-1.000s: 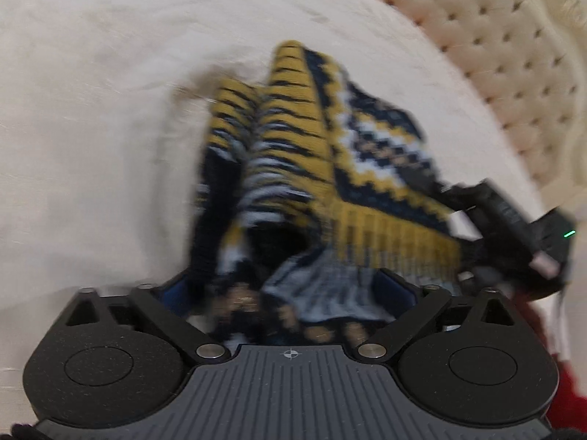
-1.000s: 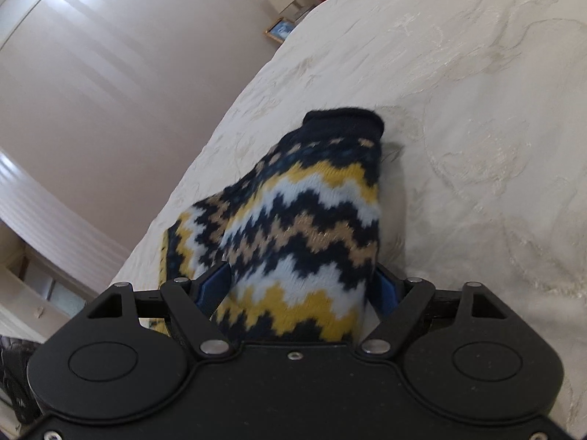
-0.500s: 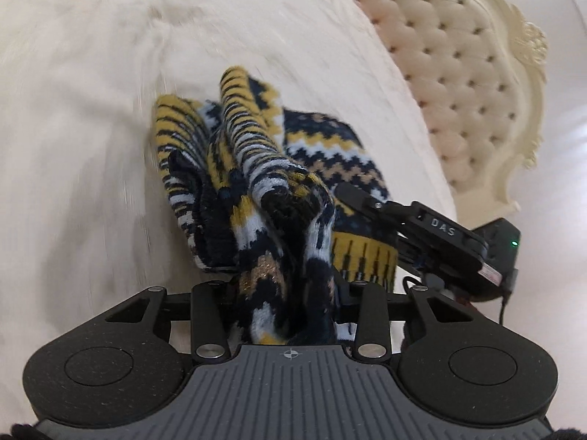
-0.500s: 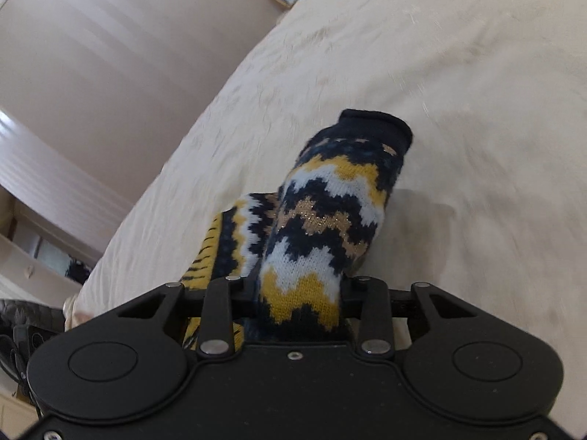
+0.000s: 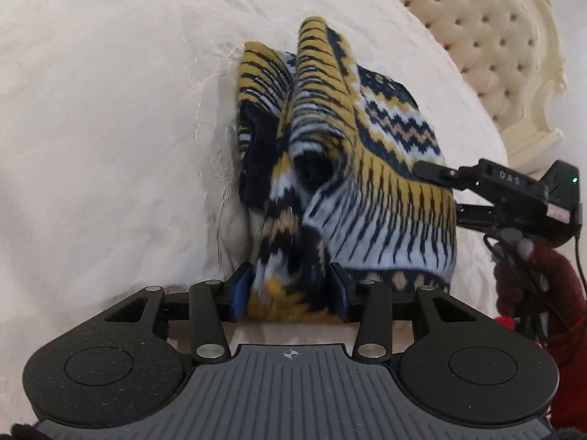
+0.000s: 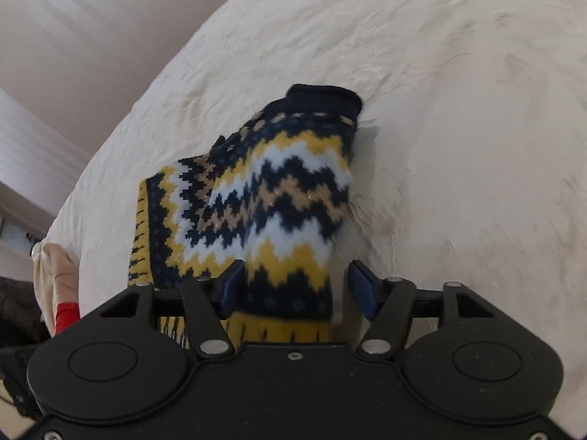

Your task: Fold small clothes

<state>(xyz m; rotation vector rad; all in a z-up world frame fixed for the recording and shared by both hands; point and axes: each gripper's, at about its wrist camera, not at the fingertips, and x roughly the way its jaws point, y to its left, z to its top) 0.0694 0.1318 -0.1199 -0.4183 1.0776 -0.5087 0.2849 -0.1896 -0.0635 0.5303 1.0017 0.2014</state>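
Observation:
A small knitted sweater (image 5: 367, 154) in navy, yellow and white zigzags lies bunched on the cream bed cover (image 5: 110, 110). My left gripper (image 5: 290, 289) has a thick fold of it filling the gap between its blue pads, which touch the knit while the jaws are opening. In the right wrist view the sweater (image 6: 279, 198) runs away from my right gripper (image 6: 297, 286), whose jaws are opening. Its left pad touches the knit and its right pad (image 6: 361, 289) stands clear of it. The right gripper's black housing (image 5: 532, 190) shows at the sweater's right edge.
A tufted cream headboard (image 5: 477, 29) rises at the upper right. A dark red knitted sleeve (image 5: 543, 282) holds the right gripper. The bed cover (image 6: 458, 91) spreads wide to the right, and its edge drops to pale floor (image 6: 91, 36) on the left.
Both grippers closed on the sweater and now open again. The left one carried its fold across the bed towards the right gripper. The right one's right pad has come off the knit.

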